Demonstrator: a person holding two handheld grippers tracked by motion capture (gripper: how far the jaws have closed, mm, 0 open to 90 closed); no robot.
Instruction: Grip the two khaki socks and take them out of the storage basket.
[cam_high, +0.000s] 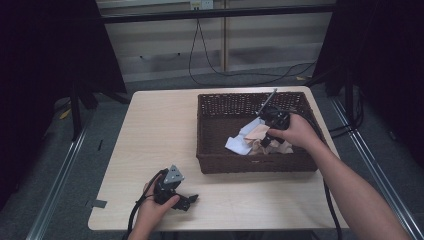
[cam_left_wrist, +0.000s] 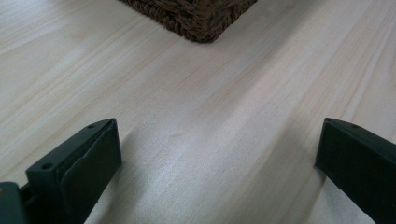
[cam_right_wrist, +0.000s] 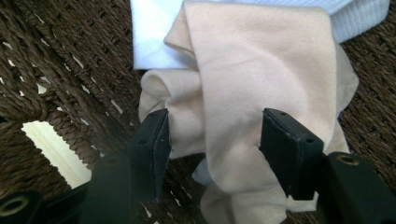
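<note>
Left gripper resting on worktop near front edge, jaws standing wide apart, holding nothing. Farther off, right gripper reaching into wicker basket, jaws straddling beige cloth, not yet clamping; white cloth lying beneath.

A pale wooden table with rounded corners and a fine lengthwise grain carries the things. A dark brown woven basket sits directly on it, filling the far right part of the top. The left gripper rests on the bare wood near the basket's near left corner, close to the table's near edge.
</note>
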